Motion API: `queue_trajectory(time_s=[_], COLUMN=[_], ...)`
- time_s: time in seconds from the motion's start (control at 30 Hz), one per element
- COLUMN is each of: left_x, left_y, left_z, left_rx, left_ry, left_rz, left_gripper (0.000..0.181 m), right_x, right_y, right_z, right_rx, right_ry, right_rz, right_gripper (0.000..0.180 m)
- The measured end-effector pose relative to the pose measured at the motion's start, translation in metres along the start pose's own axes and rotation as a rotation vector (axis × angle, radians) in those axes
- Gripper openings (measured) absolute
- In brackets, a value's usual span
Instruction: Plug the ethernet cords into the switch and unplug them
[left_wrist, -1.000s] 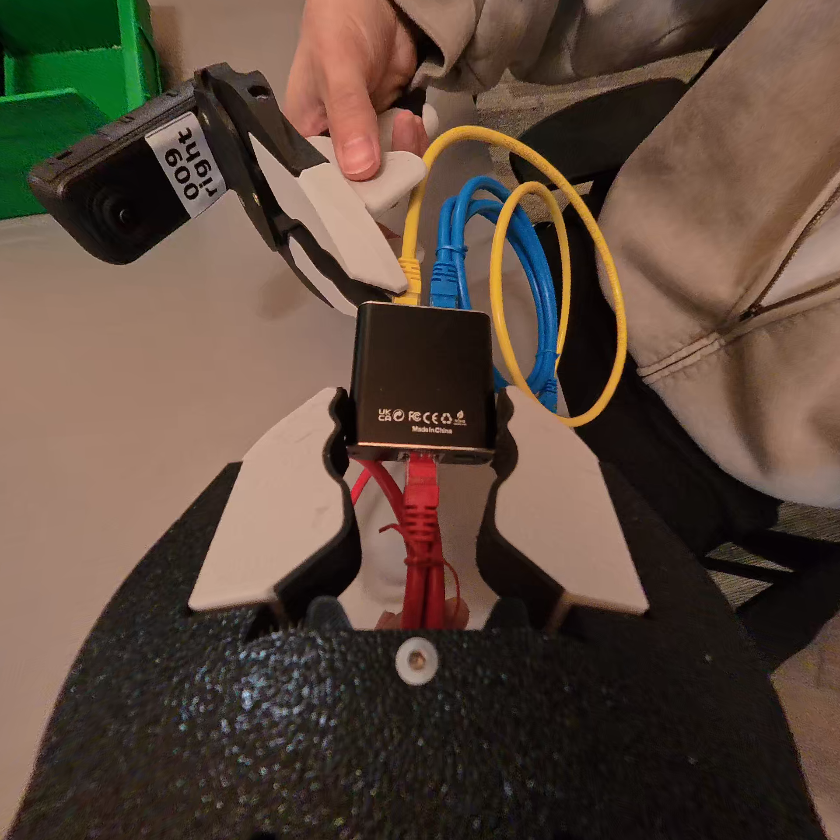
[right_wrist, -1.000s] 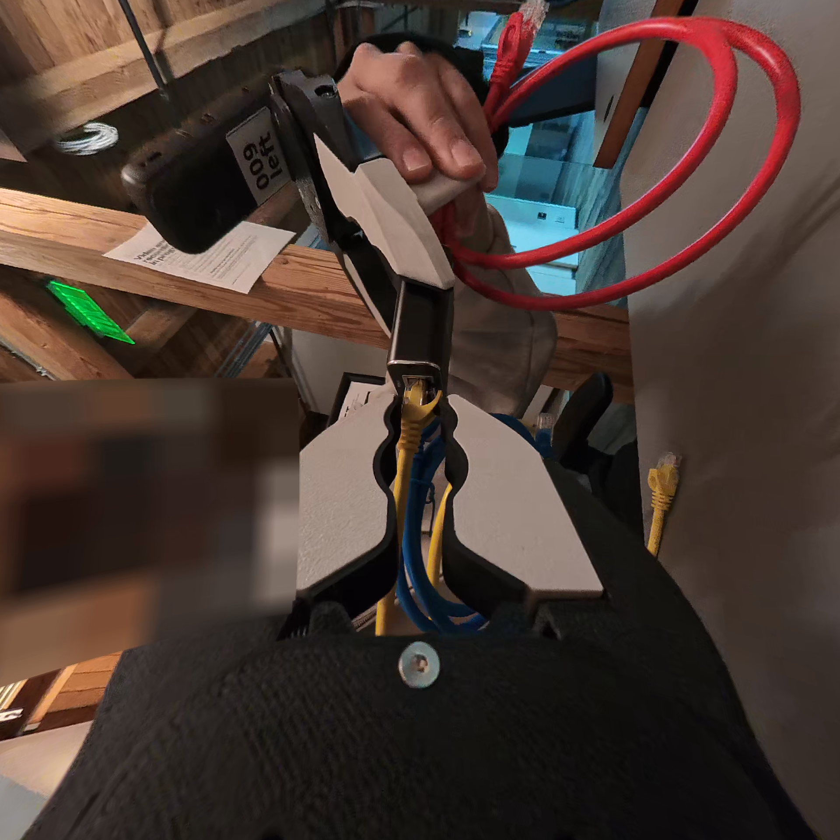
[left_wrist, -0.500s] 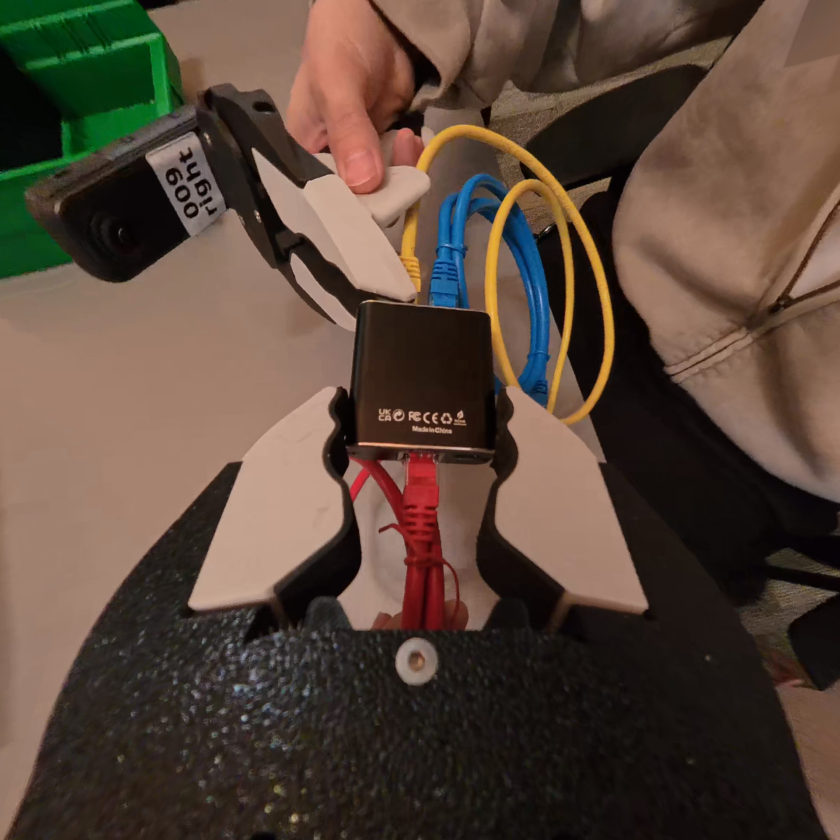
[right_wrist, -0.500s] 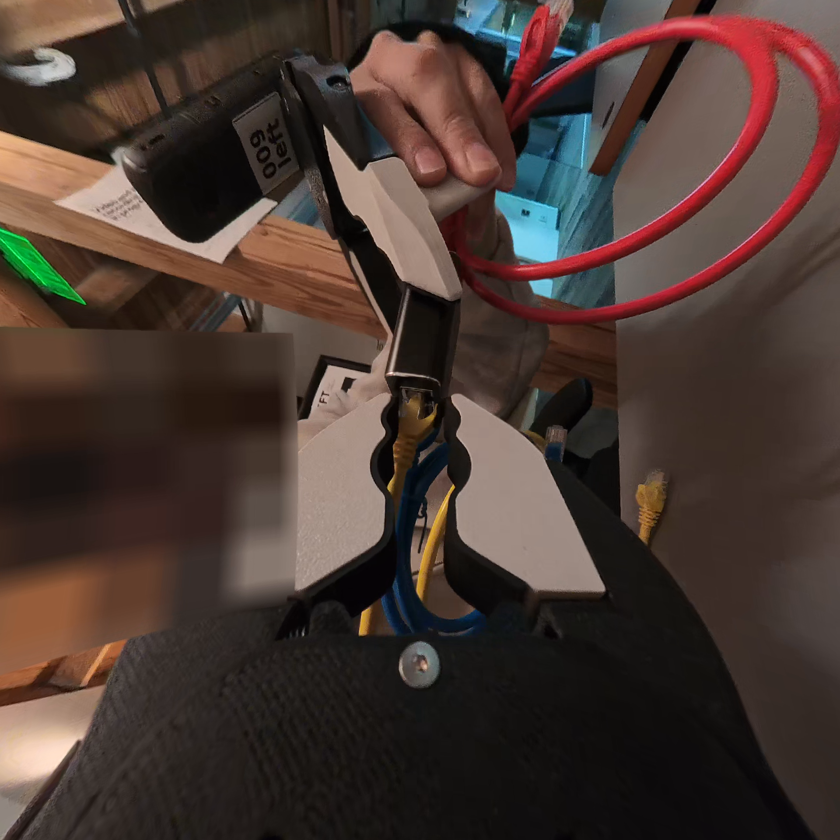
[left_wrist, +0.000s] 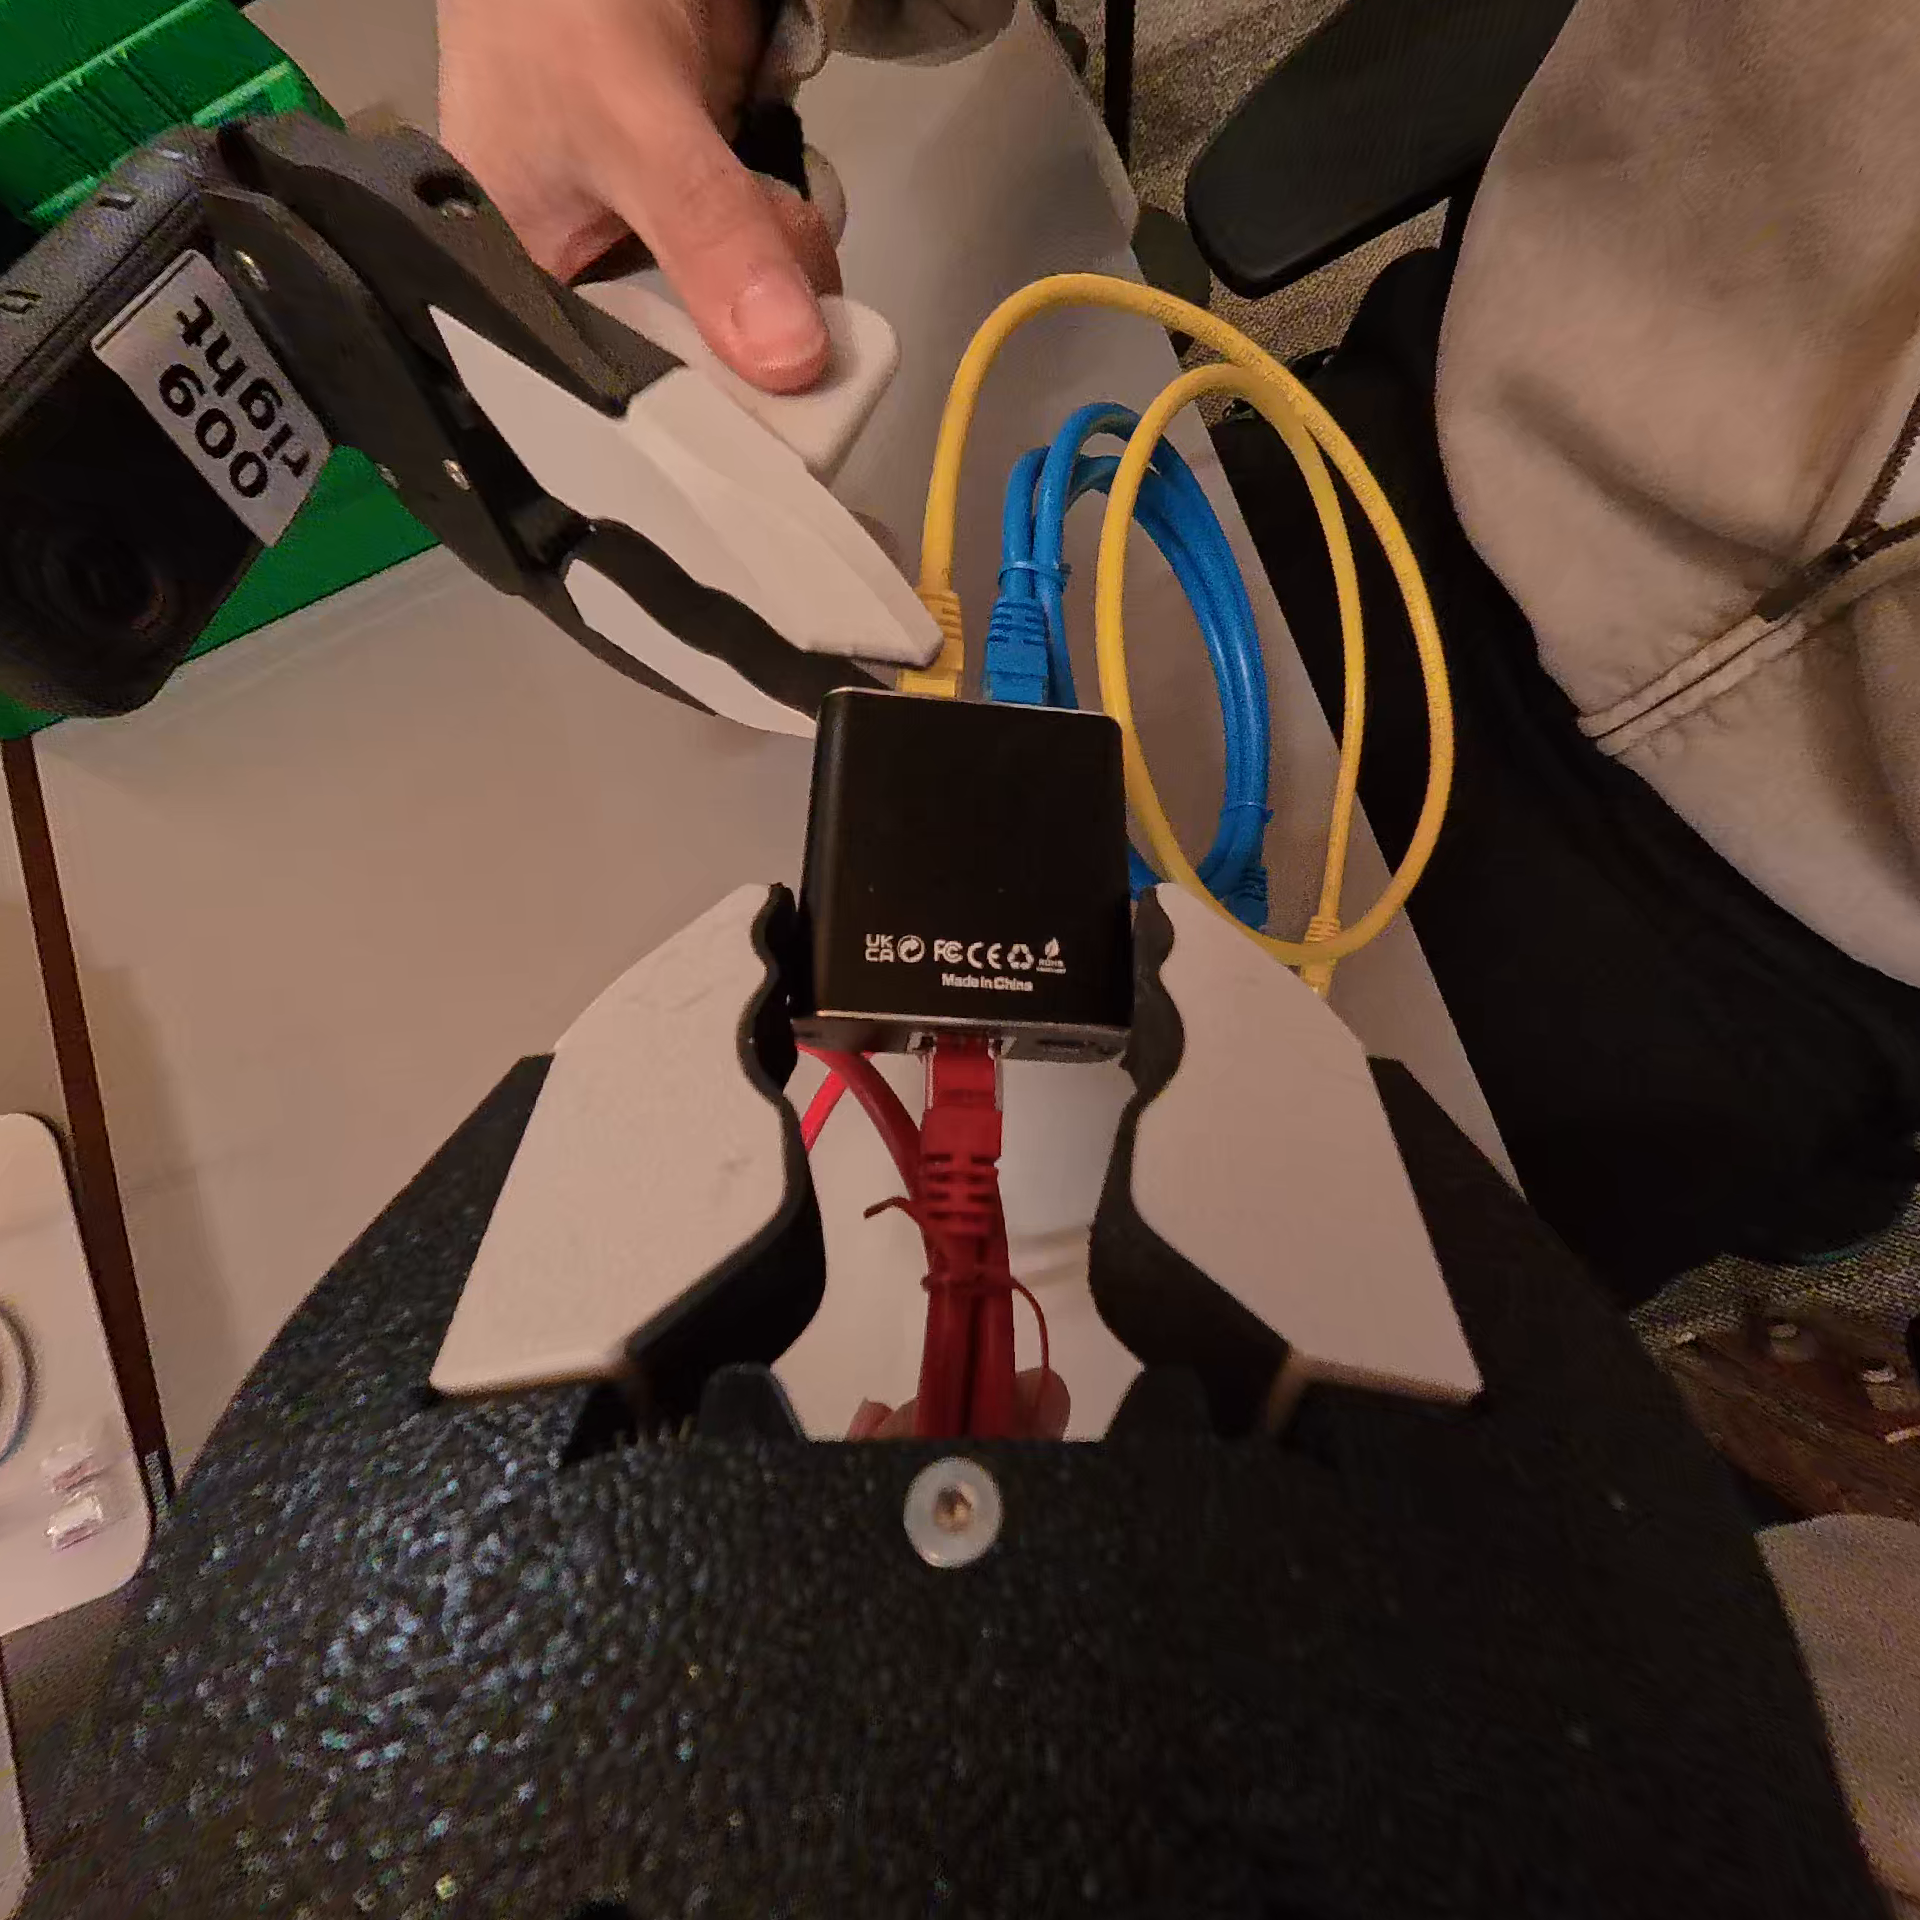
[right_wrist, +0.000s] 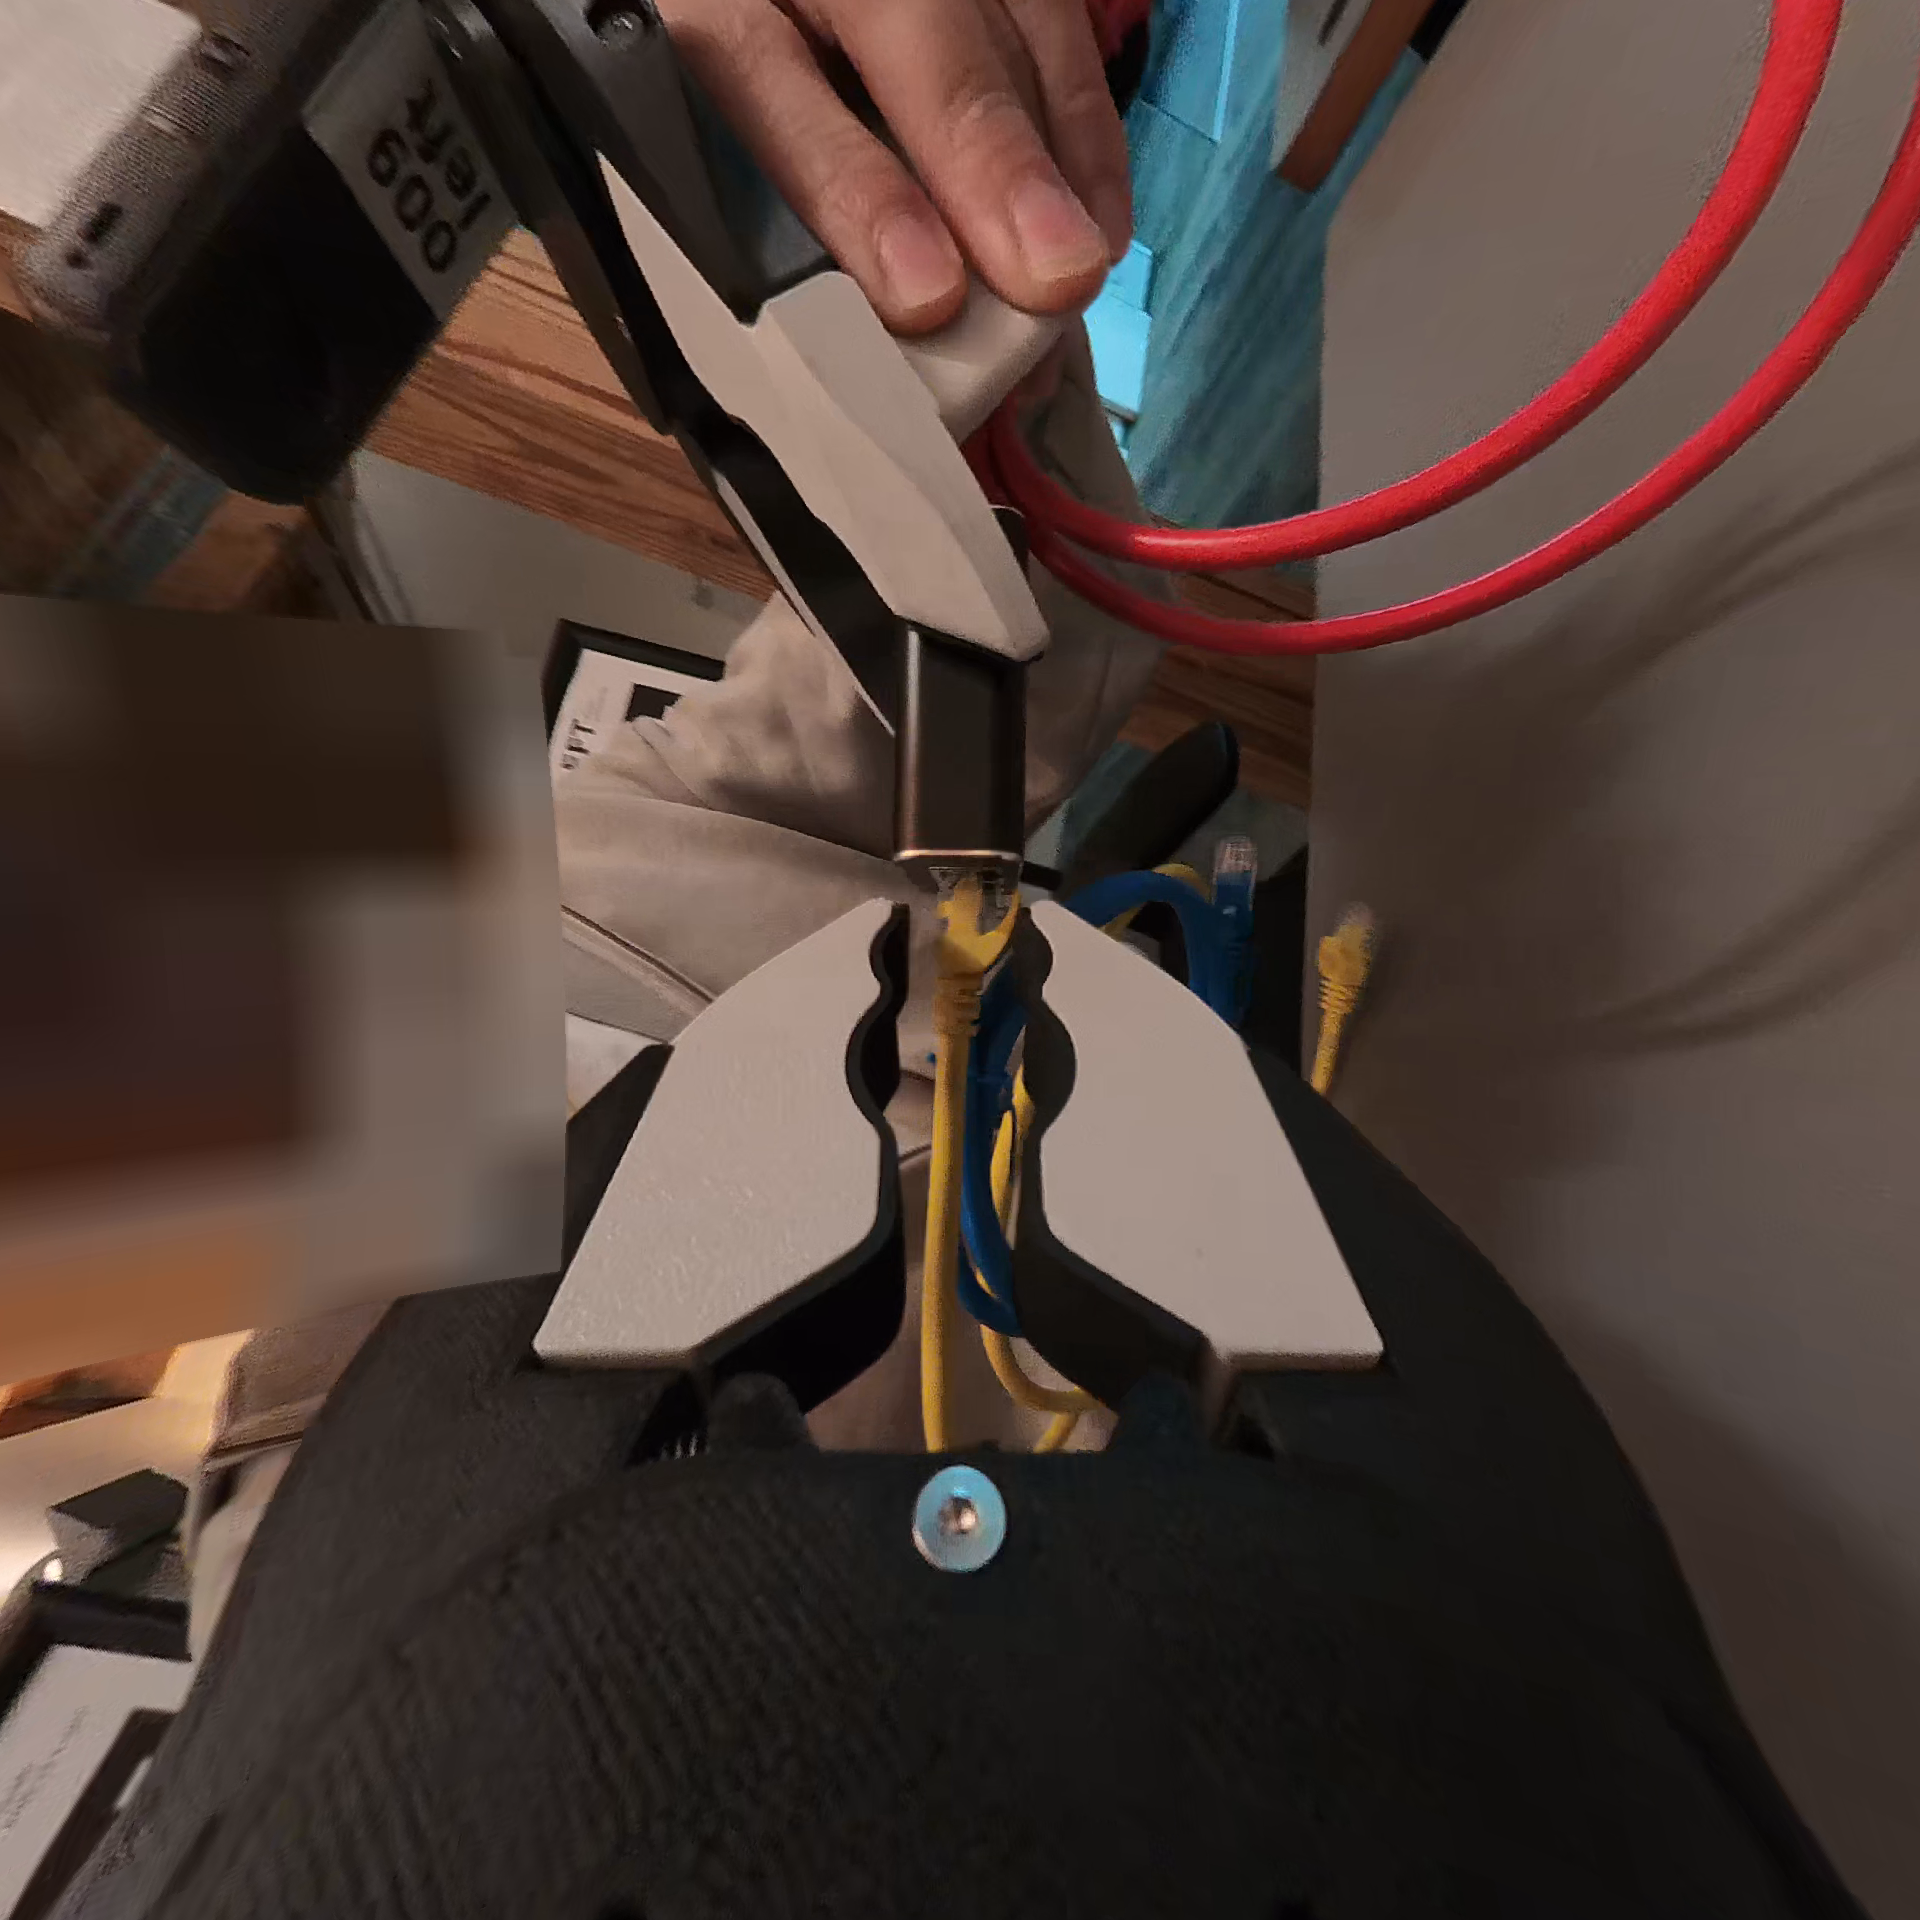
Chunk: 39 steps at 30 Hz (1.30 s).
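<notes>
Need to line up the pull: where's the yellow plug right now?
The yellow plug sits in the far face of the black switch, left of the blue plug in the left wrist view, between the right gripper tips.

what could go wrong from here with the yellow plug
1. The right gripper straddles the yellow plug beside the blue plug; closing may pinch both.
2. The left gripper holds only the switch's near end; a hard pull may slip it.
3. The yellow cord's loops could snag the blue cord.
</notes>
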<state>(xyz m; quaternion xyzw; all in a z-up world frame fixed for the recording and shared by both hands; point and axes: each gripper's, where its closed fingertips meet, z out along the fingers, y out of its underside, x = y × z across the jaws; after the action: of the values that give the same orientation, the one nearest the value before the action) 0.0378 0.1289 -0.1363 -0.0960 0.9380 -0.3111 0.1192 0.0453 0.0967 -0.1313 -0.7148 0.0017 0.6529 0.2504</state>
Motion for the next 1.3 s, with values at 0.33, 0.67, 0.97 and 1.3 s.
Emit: queue_trajectory(time_s=[0.33, 0.67, 0.97, 1.3], left_x=[0.0, 0.001, 0.011, 0.008], left_y=[0.006, 0.01, 0.022, 0.025], left_z=[0.011, 0.015, 0.025, 0.028], left_rx=[-0.011, -0.002, -0.028, -0.023], left_ry=[0.019, 0.031, 0.05, -0.035], left_rz=[0.001, 0.006, 0.044, 0.082], left_gripper=[0.061, 0.061, 0.061, 0.061], right_x=[0.017, 0.021, 0.036, 0.041], right_y=[0.004, 0.005, 0.016, 0.014], right_z=[-0.001, 0.004, 0.012, 0.009], right_rx=[-0.036, -0.098, -0.093, -0.105], right_ry=[0.025, 0.128, 0.168, 0.233], right_rz=[0.008, -0.144, -0.186, -0.175], right_gripper=[0.014, 0.014, 0.014, 0.013])
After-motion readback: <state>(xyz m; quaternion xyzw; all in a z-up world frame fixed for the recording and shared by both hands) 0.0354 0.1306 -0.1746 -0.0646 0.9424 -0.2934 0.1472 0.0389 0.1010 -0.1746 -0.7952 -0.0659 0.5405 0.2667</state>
